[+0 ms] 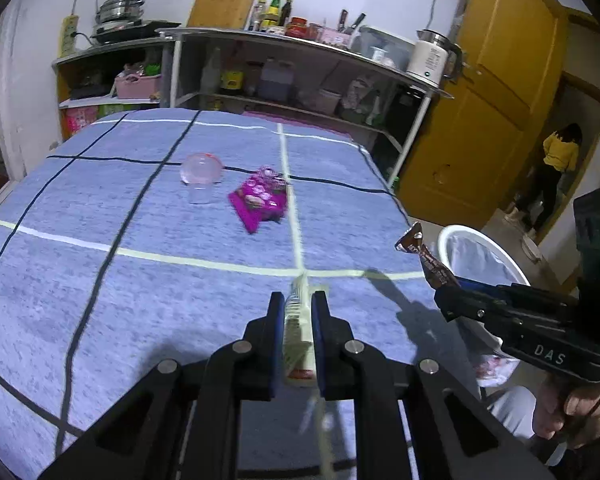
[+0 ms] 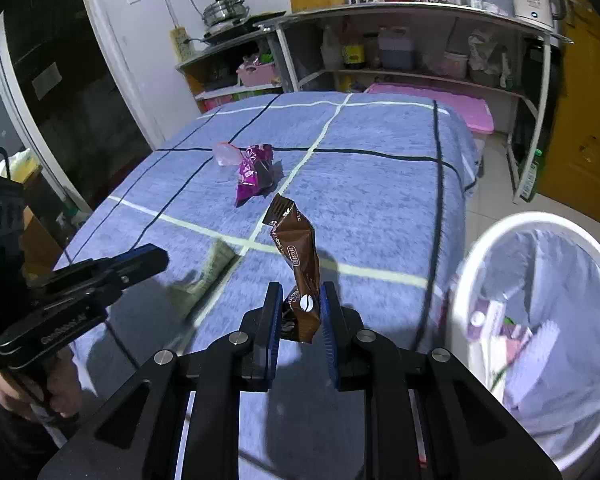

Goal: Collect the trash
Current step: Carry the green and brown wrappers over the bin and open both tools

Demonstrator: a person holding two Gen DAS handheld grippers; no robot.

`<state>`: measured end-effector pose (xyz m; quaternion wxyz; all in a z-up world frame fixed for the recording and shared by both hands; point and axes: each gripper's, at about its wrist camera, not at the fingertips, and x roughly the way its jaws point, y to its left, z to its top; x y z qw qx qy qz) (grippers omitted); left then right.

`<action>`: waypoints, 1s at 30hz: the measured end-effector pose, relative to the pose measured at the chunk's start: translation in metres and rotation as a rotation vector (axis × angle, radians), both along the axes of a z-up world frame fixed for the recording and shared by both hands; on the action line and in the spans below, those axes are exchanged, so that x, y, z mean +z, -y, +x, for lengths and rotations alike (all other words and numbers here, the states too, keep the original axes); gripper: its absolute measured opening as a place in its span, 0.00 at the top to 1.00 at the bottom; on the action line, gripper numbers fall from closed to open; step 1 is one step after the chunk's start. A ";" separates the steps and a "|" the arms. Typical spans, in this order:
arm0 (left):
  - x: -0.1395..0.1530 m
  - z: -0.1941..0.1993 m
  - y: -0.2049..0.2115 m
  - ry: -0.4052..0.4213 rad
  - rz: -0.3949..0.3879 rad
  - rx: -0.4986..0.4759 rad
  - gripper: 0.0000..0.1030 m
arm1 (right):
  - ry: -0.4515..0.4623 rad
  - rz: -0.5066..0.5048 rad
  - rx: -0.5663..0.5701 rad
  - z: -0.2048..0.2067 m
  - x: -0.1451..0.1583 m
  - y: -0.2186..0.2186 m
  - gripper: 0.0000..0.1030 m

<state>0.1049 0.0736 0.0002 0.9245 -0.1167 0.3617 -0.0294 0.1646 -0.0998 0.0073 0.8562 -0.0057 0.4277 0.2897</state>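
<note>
The left gripper (image 1: 297, 300) is clenched on a pale, cream-coloured wrapper (image 1: 296, 328), which stands on edge between the 2 fingers above the near part of the counter (image 1: 100, 208), a surface covered by a blue cloth with black and white grid lines. The right gripper (image 2: 300, 300) is clenched on a brown sachet (image 2: 298, 264); the sachet sticks up and forward out of the fingers, its top end bent over (a white coffee-bean mark shows low on it). In the left wrist view the same brown sachet (image 1: 428, 260) hangs just past the counter's right edge, over the near rim of the white bin (image 1: 448, 240). That white bin (image 2: 472, 264) stands on the floor beside the counter's right edge, lined with a pale bag and already holding several bits of packaging. Near the counter's middle lies a magenta snack packet (image 1: 260, 200), and just beside it, toward the far left, a clear pinkish plastic cup (image 1: 201, 170) on its side.
</note>
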 end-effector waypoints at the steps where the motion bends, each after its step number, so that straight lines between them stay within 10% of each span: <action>1: 0.002 -0.001 0.005 0.001 0.002 -0.007 0.87 | 0.003 0.003 -0.004 -0.004 0.001 0.004 0.81; 14: 0.002 -0.009 0.012 -0.001 0.023 -0.017 0.88 | 0.009 0.030 -0.051 -0.027 0.005 0.038 0.81; 19: -0.010 -0.004 0.014 -0.032 0.044 -0.012 0.53 | 0.007 0.035 -0.046 -0.029 0.003 0.042 0.81; 26: -0.034 0.003 0.031 -0.110 0.101 -0.058 0.54 | 0.004 0.041 -0.046 -0.030 0.002 0.046 0.81; 30: -0.038 0.004 0.040 -0.120 0.138 -0.060 0.73 | 0.006 0.047 -0.049 -0.031 0.002 0.050 0.81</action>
